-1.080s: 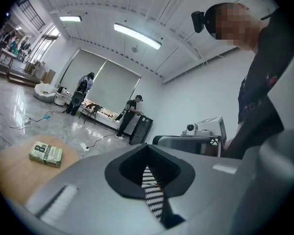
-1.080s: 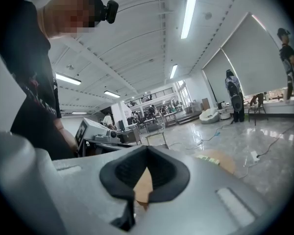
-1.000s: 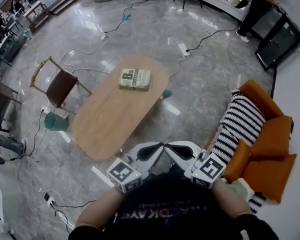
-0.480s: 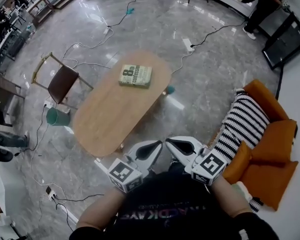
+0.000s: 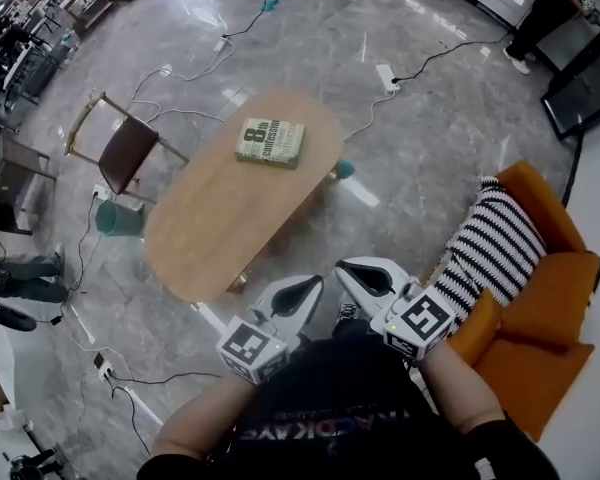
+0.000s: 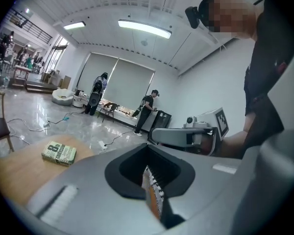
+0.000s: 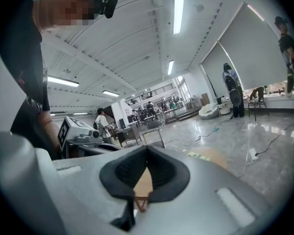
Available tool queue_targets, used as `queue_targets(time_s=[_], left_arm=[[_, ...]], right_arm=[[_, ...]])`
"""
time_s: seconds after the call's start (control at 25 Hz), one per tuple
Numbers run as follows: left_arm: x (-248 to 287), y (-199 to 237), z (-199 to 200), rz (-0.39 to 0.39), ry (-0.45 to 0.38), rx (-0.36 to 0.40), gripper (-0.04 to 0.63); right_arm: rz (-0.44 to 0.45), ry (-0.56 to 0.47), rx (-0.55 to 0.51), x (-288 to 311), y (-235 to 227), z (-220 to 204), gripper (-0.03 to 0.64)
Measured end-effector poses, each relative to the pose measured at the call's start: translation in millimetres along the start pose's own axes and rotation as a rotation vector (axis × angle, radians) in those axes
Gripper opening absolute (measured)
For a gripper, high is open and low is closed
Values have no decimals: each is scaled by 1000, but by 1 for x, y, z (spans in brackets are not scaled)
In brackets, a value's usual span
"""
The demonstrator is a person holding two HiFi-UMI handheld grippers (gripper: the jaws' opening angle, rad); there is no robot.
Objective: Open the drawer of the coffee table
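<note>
The oval wooden coffee table (image 5: 230, 218) stands on the marble floor ahead of me, with a green book (image 5: 270, 141) lying on its far end. No drawer shows from above. I hold both grippers close to my body, short of the table's near end, tips turned toward each other. My left gripper (image 5: 312, 286) is shut with nothing in it. My right gripper (image 5: 346, 271) is also shut and empty. In the left gripper view the table (image 6: 17, 168) and book (image 6: 59, 153) lie to the left of the closed jaws. The right gripper view shows the table top (image 7: 213, 156) beyond its closed jaws.
A wooden chair (image 5: 125, 153) and a teal bin (image 5: 115, 218) stand left of the table. An orange sofa (image 5: 540, 298) with a striped throw (image 5: 495, 243) is at my right. Cables and a power strip (image 5: 388, 76) lie on the floor beyond. A person (image 5: 545, 8) stands at the far right.
Both grippers have travelled with me toward the table and sunk a little, staying shut. In the head view the table, chair and sofa have shifted as I stepped.
</note>
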State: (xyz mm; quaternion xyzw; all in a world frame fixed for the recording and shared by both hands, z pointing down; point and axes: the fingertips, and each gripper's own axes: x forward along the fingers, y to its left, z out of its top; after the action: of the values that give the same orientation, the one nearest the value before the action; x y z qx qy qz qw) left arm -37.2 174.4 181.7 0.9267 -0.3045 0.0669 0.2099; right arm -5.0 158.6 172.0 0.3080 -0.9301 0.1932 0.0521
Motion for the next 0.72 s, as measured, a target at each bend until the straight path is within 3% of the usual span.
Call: queue_targets(time_s=[0.4, 0.72], left_arm=[[34, 3, -23, 31, 36, 21, -1], [26, 50, -31, 85, -3, 12, -1]], right_arm=[[42, 25, 11, 7, -45, -6, 2], [7, 66, -48, 52, -49, -15, 2]])
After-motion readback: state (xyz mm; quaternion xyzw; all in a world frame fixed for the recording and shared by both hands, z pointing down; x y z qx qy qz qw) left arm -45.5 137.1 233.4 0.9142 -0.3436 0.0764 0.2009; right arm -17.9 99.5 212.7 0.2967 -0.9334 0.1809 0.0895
